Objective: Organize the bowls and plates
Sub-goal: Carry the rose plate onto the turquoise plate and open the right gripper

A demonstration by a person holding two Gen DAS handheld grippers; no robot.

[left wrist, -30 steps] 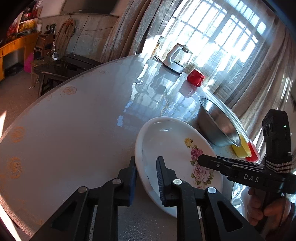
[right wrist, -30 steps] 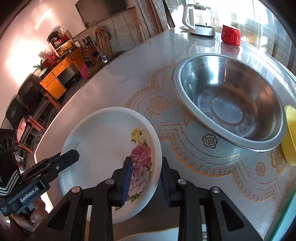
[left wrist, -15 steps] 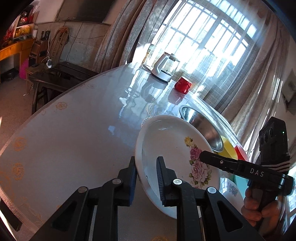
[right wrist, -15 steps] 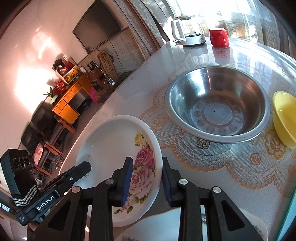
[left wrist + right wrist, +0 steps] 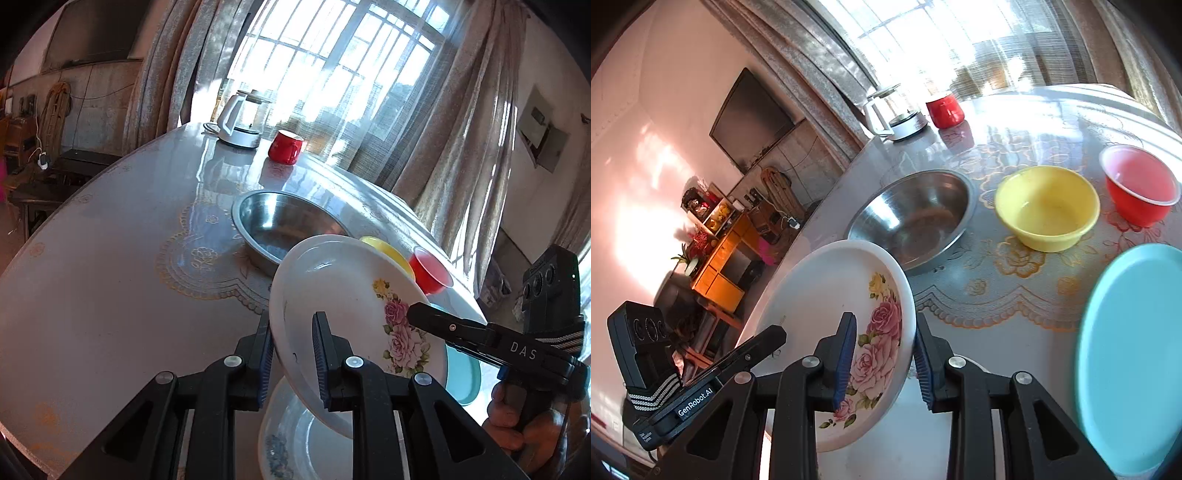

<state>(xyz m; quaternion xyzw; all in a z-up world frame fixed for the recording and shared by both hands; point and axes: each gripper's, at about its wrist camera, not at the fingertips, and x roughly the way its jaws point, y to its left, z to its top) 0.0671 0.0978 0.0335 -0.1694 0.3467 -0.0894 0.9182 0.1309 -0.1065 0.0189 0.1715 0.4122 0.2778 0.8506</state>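
A white plate with pink roses [image 5: 343, 288] hangs tilted above the table, held from both sides. My left gripper [image 5: 293, 332] is shut on its left rim, and my right gripper [image 5: 884, 332] is shut on the rim by the roses [image 5: 882, 332]. Each gripper shows in the other's view: the right one [image 5: 417, 314] and the left one [image 5: 775, 336]. Below the held plate lies a white plate with a blue pattern [image 5: 295, 443]. Behind stand a steel bowl [image 5: 916, 218], a yellow bowl [image 5: 1047, 206] and a red bowl [image 5: 1137, 184]. A teal plate [image 5: 1134, 358] lies at the right.
A white kettle [image 5: 240, 118] and a red mug [image 5: 285, 146] stand at the far edge of the round table [image 5: 110, 258], near the curtained window. A person's hand [image 5: 506, 424] grips the right tool. Furniture stands on the floor beyond the table's left side.
Both grippers have carried the rose plate up and to the right, off the table. It now hangs over the blue-patterned plate, and the yellow bowl, red bowl and teal plate have come into view.
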